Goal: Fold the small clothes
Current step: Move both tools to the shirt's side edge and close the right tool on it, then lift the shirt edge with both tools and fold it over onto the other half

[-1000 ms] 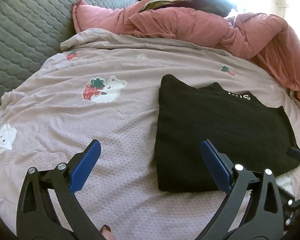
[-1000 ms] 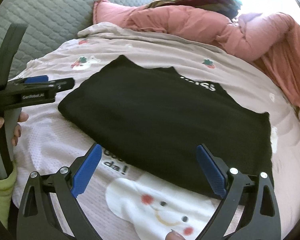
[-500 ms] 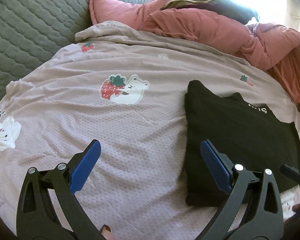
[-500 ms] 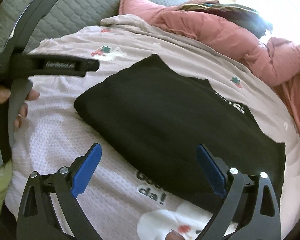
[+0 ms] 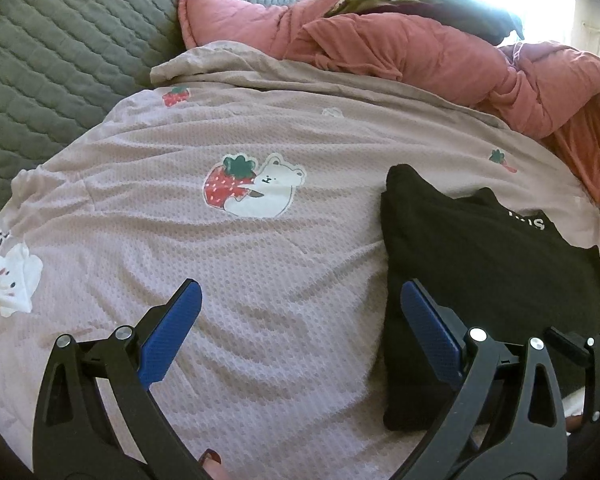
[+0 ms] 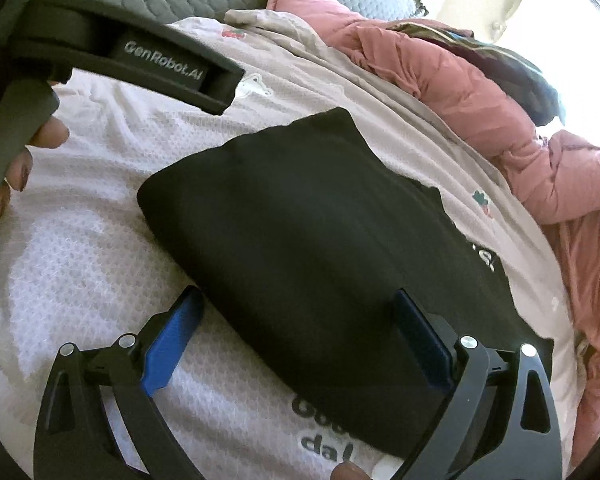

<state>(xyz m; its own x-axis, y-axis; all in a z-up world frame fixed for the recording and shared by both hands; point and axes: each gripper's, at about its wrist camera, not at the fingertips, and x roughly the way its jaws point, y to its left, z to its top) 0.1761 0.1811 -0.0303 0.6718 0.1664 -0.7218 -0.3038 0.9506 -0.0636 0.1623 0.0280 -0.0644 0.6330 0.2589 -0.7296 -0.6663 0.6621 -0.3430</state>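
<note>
A black garment [image 6: 320, 240], folded into a flat rectangle, lies on a pink printed blanket [image 5: 260, 280], at three o'clock of the wide-open left gripper [image 5: 300, 320], while the right gripper [image 6: 300, 328] hovers spread over its near edge.

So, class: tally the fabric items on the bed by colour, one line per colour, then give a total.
Black folded garment: 1
Pale pink cartoon-print blanket: 1
Rose-pink quilted duvet: 1
Grey quilted cover: 1
Dark multicoloured cloth: 1
Total: 5
</note>
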